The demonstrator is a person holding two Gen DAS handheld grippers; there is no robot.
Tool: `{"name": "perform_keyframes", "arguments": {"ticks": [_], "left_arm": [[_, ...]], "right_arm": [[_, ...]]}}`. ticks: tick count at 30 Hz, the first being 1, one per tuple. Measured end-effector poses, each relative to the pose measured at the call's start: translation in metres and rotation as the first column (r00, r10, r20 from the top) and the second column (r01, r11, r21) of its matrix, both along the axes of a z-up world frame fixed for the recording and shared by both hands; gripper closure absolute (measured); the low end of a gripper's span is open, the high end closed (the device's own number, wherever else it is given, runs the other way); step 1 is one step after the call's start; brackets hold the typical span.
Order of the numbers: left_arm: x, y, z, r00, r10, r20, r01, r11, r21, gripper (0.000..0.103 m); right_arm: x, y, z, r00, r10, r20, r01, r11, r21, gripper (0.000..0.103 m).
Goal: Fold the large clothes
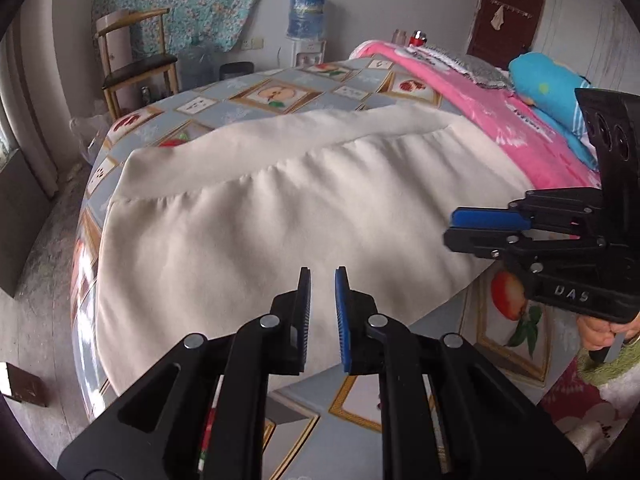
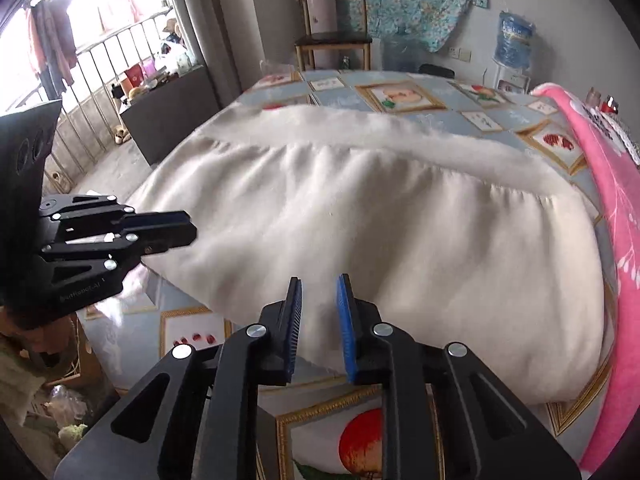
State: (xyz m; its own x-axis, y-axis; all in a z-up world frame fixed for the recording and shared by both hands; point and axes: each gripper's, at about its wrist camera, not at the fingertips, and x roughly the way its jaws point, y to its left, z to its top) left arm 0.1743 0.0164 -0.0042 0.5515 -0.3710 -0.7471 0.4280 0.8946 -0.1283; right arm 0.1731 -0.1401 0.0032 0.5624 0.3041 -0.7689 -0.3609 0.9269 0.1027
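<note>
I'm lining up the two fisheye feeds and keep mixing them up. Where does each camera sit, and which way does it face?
Left wrist: on the left tongs, angled down across the cream garment; right tongs and a hand at right.
Right wrist: on the right tongs, same downward angle; left tongs at left.
Shared: garment, bedsheet, pink blanket, chair.

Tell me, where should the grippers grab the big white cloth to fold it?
Probably at the near hem of the white cloth, one corner each: left gripper low at its left, right gripper low at its right. That edge lies flat and free on the bed sheet; both grippers hold nothing now.
</note>
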Motion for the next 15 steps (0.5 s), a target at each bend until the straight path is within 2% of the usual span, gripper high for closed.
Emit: {"name": "perform_keyframes", "arguments": {"ticks": [3,5,6,8,12,14,15], "left_arm": [[0.019,-0.017,-0.006,0.999,-0.014,-0.033,0.012,0.999,-0.041,0.090],[0.033,-0.025,-0.028,0.997,0.015,-0.076,-0.012,0.999,0.043,0.090],[0.035,-0.022,-0.036,0.996,0.022,-0.091,-0.017,0.999,0.049,0.090],[0.037,-0.014,-0.028,0.995,0.025,-0.098,-0.024,1.000,0.009,0.090],[0.051,-0.010,-0.007,0.998,0.052,-0.035,-0.054,0.998,-0.036,0.090],[0.067,-0.016,-0.009,0.996,0.063,-0.061,-0.066,0.997,-0.044,0.090],[0.076,-0.018,-0.015,0.994,0.075,-0.079,-0.078,0.997,-0.030,0.090]], "right_arm": [[0.022,0.012,-0.014,1.000,-0.002,-0.018,0.001,1.000,-0.006,0.086],[0.035,0.013,-0.041,0.997,-0.011,-0.074,0.008,0.999,-0.034,0.088],[0.036,0.012,-0.042,0.997,0.001,-0.075,-0.003,1.000,-0.026,0.088],[0.040,0.008,-0.035,0.995,-0.005,-0.096,0.004,1.000,-0.008,0.089],[0.061,0.001,-0.014,0.998,-0.046,-0.033,0.047,0.998,0.030,0.089],[0.080,0.002,-0.022,0.997,-0.064,-0.043,0.065,0.998,0.022,0.089],[0.090,0.002,-0.032,0.995,-0.072,-0.074,0.072,0.997,0.002,0.089]]}}
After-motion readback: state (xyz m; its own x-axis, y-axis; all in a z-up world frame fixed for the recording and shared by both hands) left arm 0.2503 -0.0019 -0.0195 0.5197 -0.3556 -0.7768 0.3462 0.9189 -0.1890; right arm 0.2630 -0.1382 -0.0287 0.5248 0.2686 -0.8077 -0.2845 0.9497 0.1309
